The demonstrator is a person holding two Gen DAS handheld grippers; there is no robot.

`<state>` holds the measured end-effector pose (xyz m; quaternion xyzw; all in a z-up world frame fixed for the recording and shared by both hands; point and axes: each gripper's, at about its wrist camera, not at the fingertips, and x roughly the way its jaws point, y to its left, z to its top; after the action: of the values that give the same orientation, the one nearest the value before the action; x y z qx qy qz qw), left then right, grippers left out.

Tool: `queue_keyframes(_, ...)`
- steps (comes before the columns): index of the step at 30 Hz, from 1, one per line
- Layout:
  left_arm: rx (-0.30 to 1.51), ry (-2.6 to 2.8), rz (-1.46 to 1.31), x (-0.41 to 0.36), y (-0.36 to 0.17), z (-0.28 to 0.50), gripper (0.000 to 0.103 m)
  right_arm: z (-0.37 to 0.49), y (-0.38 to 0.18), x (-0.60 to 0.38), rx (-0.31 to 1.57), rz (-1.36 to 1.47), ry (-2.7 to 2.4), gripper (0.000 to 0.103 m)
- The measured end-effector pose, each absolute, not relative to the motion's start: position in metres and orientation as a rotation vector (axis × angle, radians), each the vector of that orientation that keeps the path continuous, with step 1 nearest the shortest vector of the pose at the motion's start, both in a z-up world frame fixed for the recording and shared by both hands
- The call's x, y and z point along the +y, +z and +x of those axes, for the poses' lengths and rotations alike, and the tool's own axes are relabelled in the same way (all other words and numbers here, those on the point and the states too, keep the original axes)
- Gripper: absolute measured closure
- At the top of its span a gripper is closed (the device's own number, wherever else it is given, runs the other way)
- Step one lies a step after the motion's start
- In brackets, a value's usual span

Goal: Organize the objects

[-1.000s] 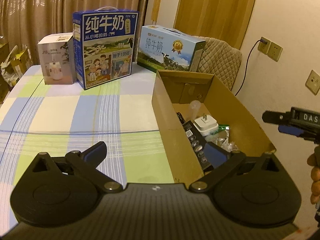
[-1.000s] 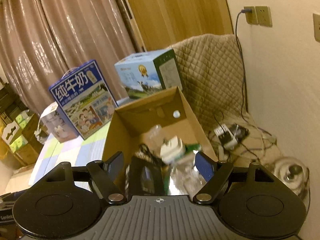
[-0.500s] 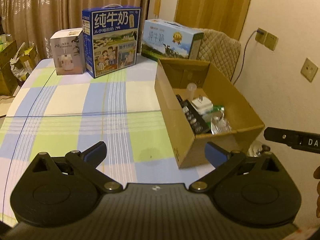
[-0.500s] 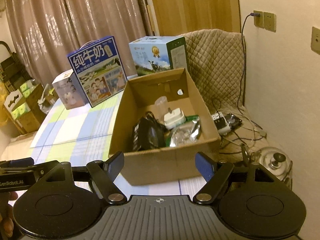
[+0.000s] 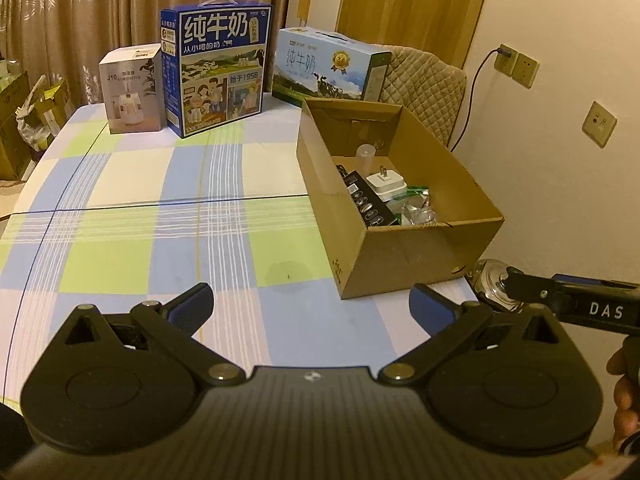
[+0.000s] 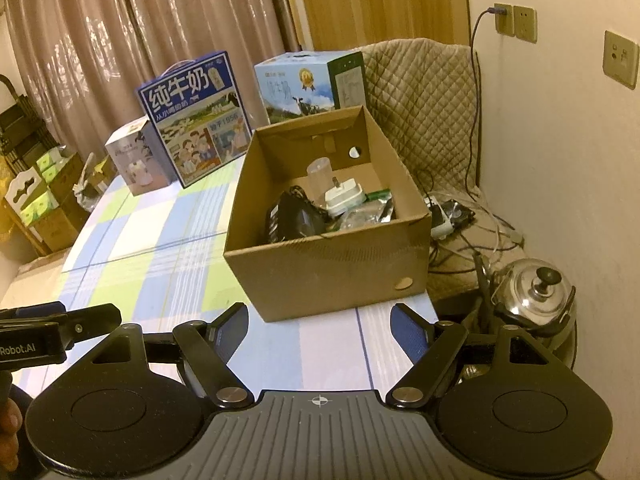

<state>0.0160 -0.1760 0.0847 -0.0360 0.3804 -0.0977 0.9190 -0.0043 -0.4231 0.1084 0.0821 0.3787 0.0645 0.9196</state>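
Two hand-held grippers stand wide apart with nothing between their jaws: the left hand-held gripper (image 5: 311, 304) at the bottom of its frame, the right hand-held gripper (image 6: 319, 326) likewise. The cardboard box (image 6: 332, 262) sits on the checked worktop (image 5: 132, 216) right of centre, holding a white plug (image 5: 386, 184), a black device (image 6: 294, 222) and shiny packets (image 5: 418, 213). Three cartons stand at upper left.

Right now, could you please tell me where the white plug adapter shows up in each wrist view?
Left wrist view: the white plug adapter lies inside the cardboard box, right of centre, prongs up.
Right wrist view: it sits mid-frame in the box, in front of a clear cup.
Shared landmark: the dark blue milk carton behind the box.
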Motion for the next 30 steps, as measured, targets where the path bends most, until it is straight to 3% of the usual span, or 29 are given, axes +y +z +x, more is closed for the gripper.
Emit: queue_keyframes(30,0.805,-0.194,-0.078,-0.17,0.076,0.007,0.001,-0.017,0.105,-0.404,0.808,0.116,0.144,0.028)
